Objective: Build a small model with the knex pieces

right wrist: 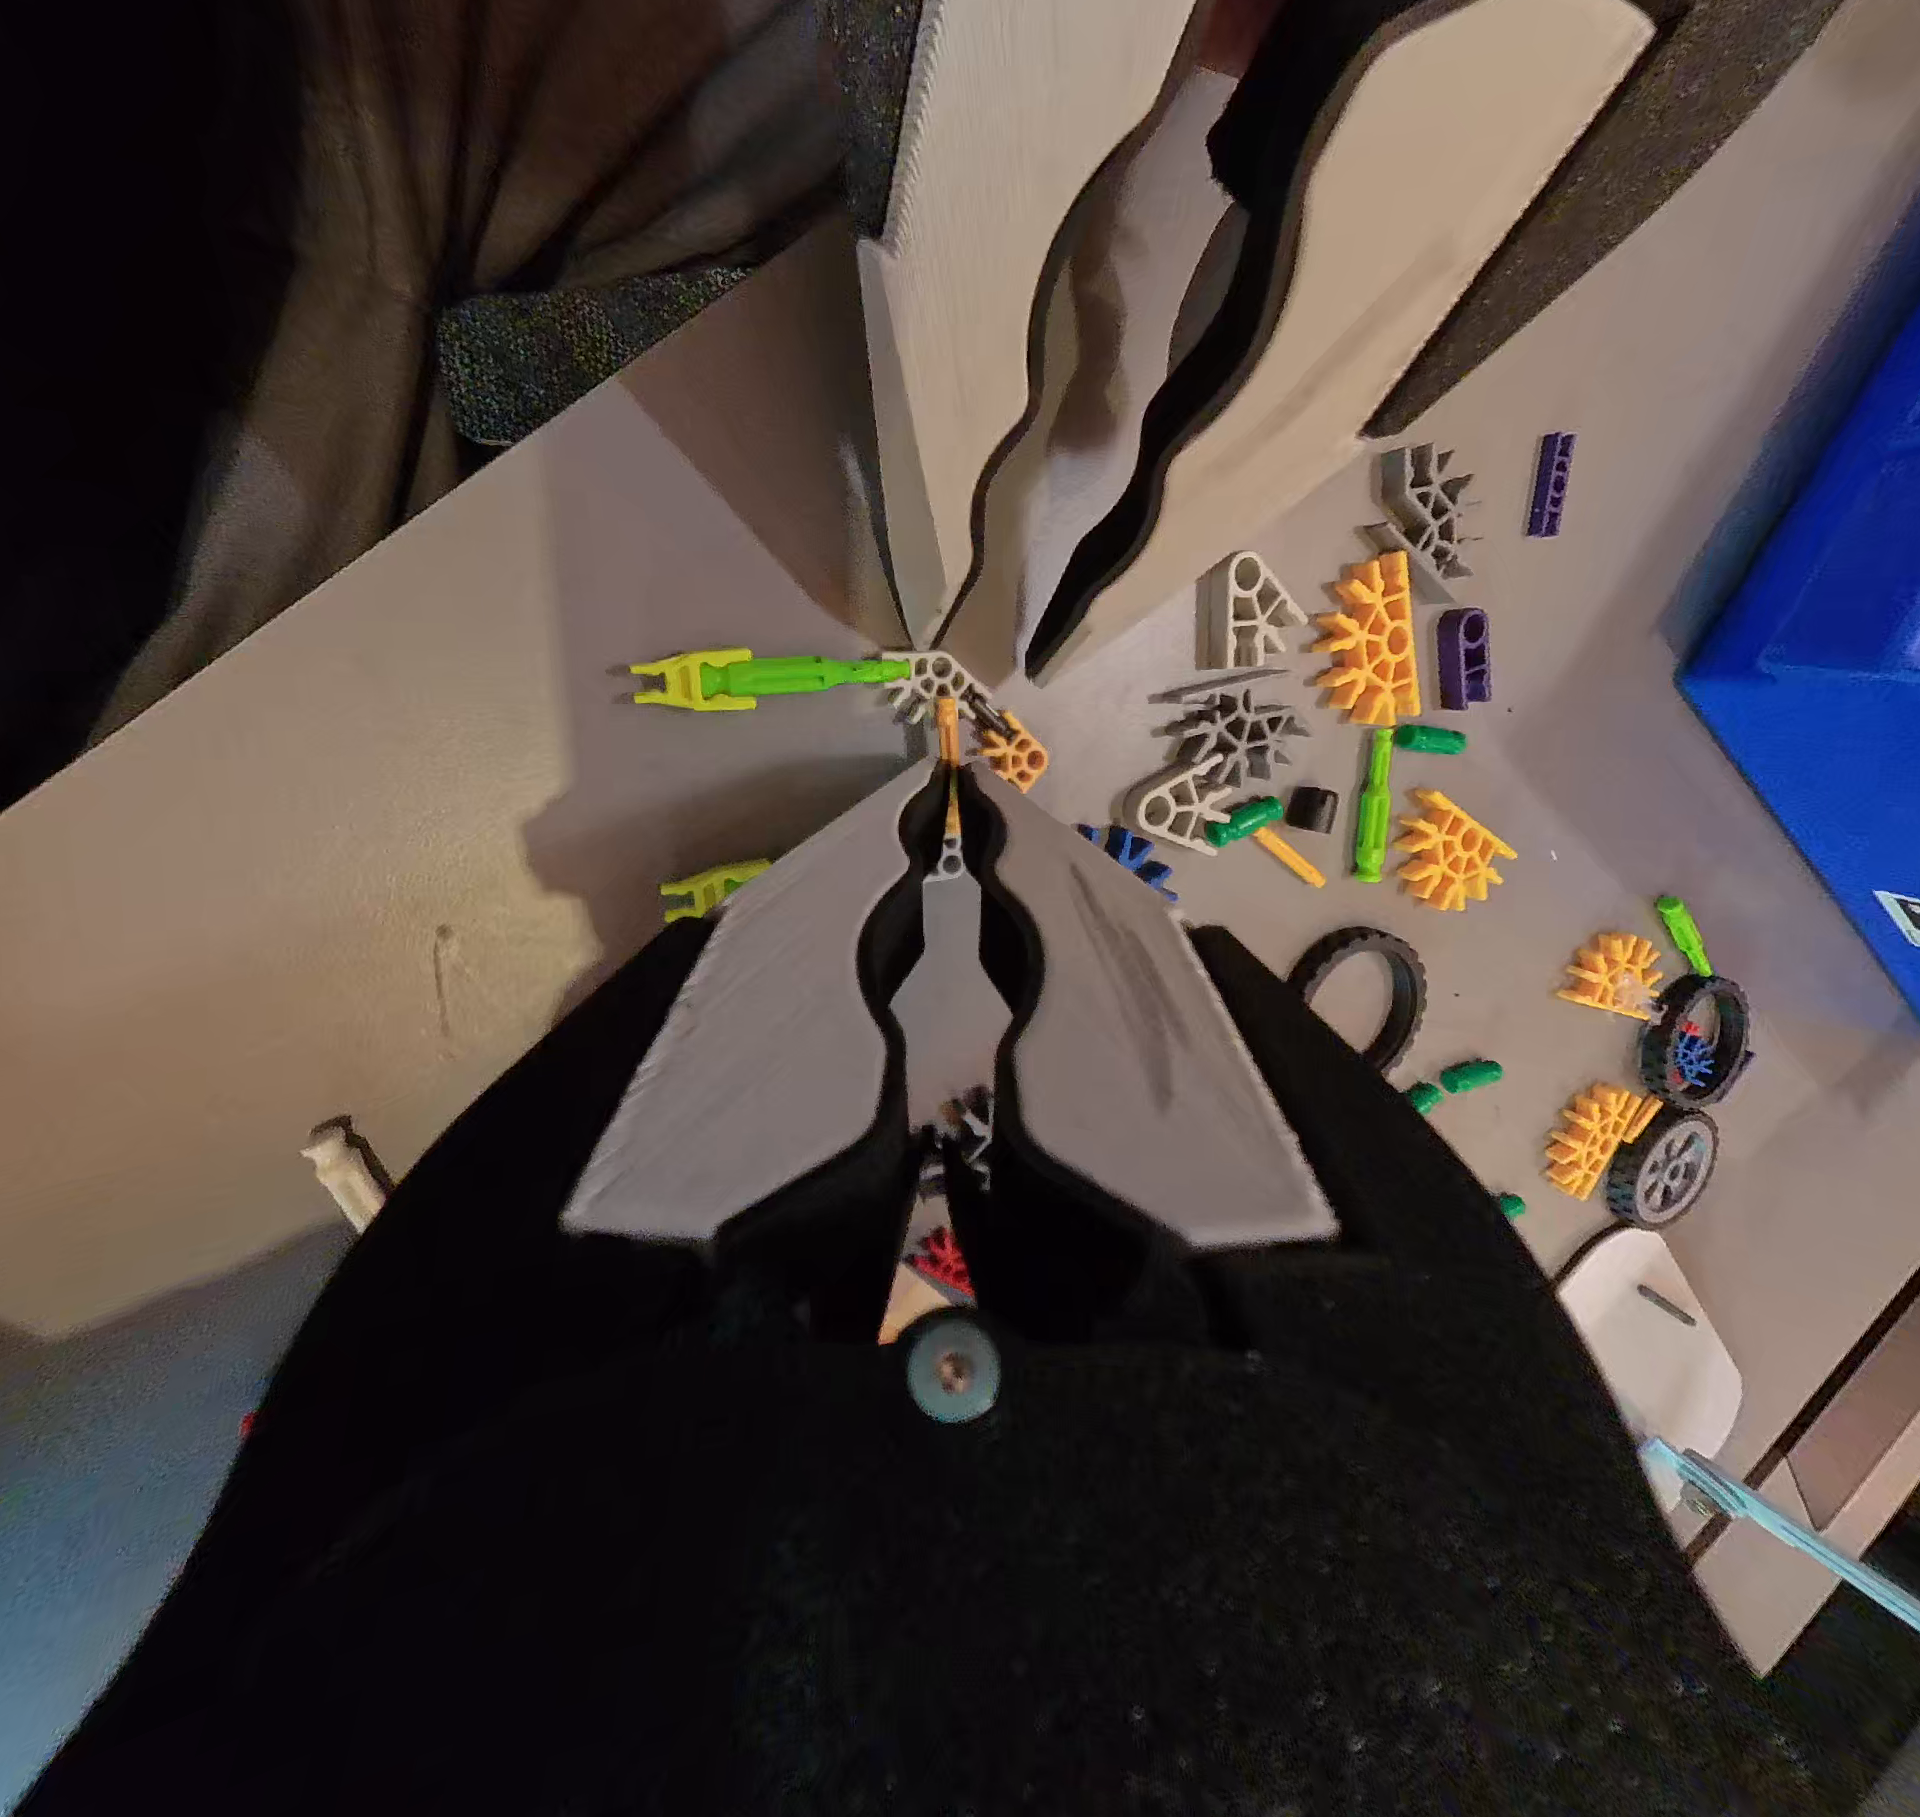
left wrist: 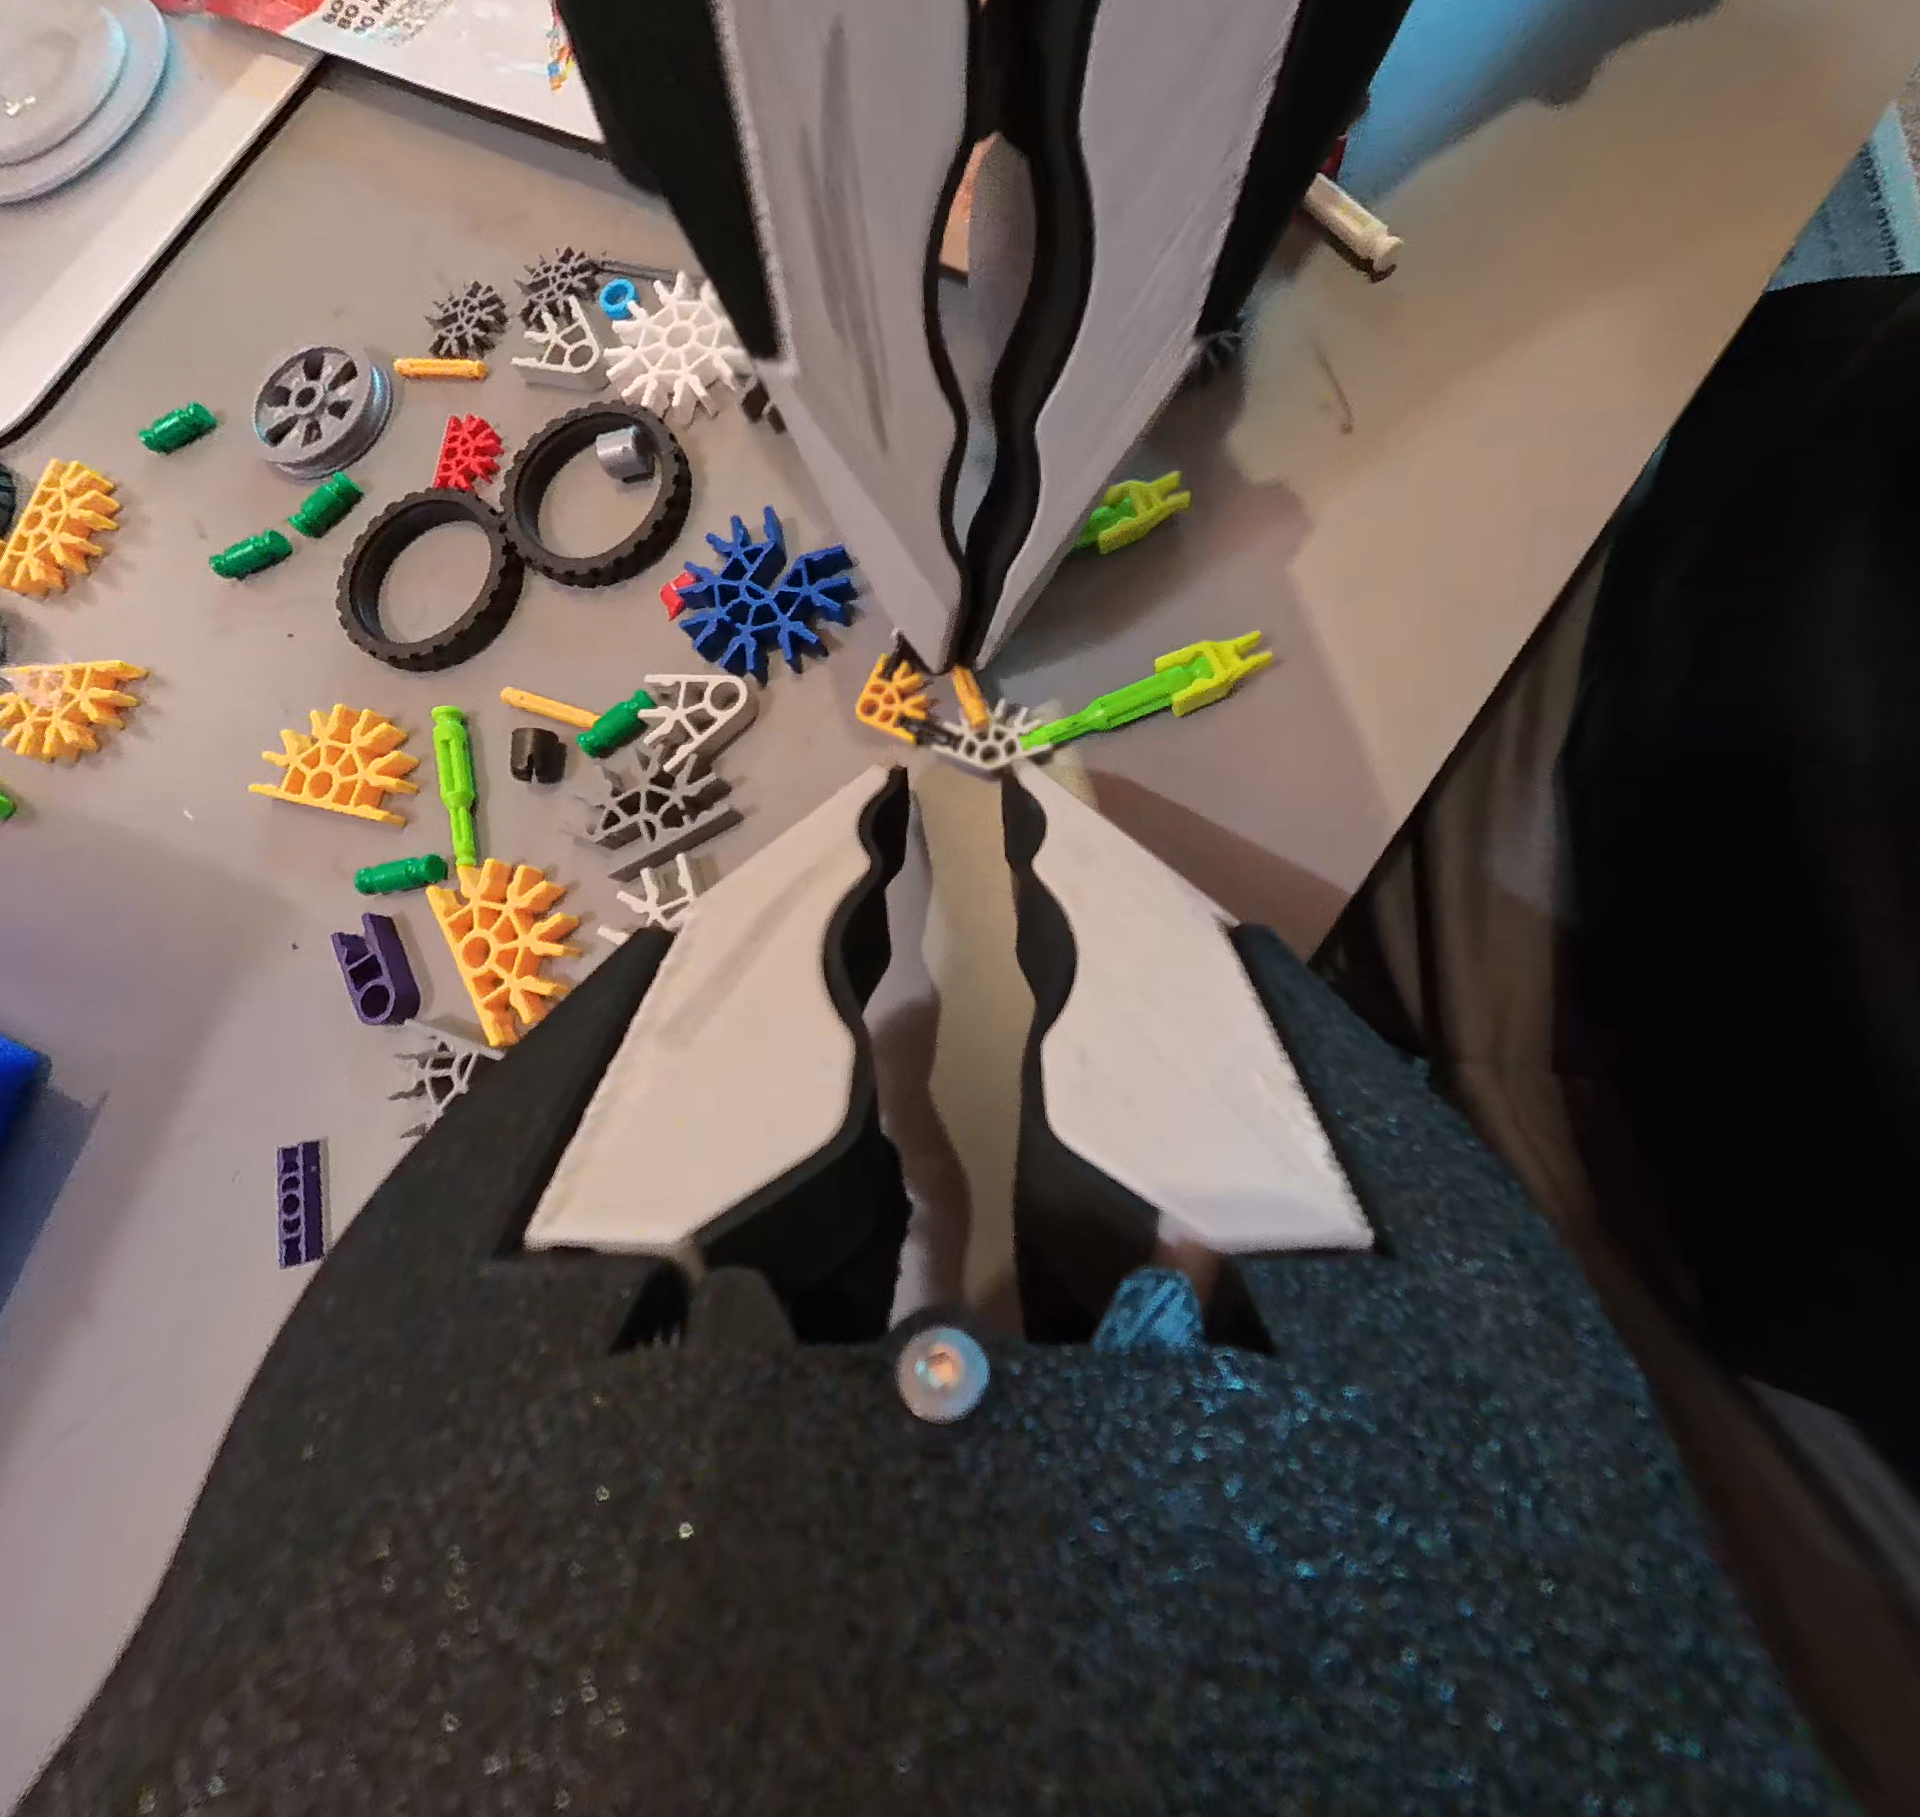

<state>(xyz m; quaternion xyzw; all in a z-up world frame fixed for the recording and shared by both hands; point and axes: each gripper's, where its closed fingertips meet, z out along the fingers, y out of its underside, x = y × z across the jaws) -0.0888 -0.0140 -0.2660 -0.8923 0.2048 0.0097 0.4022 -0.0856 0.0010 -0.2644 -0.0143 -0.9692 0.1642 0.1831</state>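
Observation:
My left gripper (left wrist: 956, 770) is shut on a small grey fan-shaped connector (left wrist: 982, 744), held just above the table. A bright green rod (left wrist: 1101, 718) with a yellow-green clip (left wrist: 1210, 671) sticks out of it to the right. A small orange connector (left wrist: 891, 697) hangs on its left by a short dark rod. My right gripper (left wrist: 961, 661) comes from above, shut on a short yellow rod (left wrist: 968, 697) whose end meets the grey connector. In the right wrist view, the right gripper (right wrist: 951, 780) pinches the yellow rod (right wrist: 948, 728) against the grey connector (right wrist: 935, 681), which sits at the tips of the left gripper (right wrist: 977, 655).
Loose building pieces lie to the left on the grey table (left wrist: 208, 936): two black tyres (left wrist: 431, 588), a grey wheel hub (left wrist: 317, 411), blue connectors (left wrist: 769, 593), yellow fan connectors (left wrist: 338, 765), a white round connector (left wrist: 675, 339). A blue box (right wrist: 1829, 676) and the table edge (left wrist: 1558, 520) are nearby. The grippers are tip to tip, or close to it.

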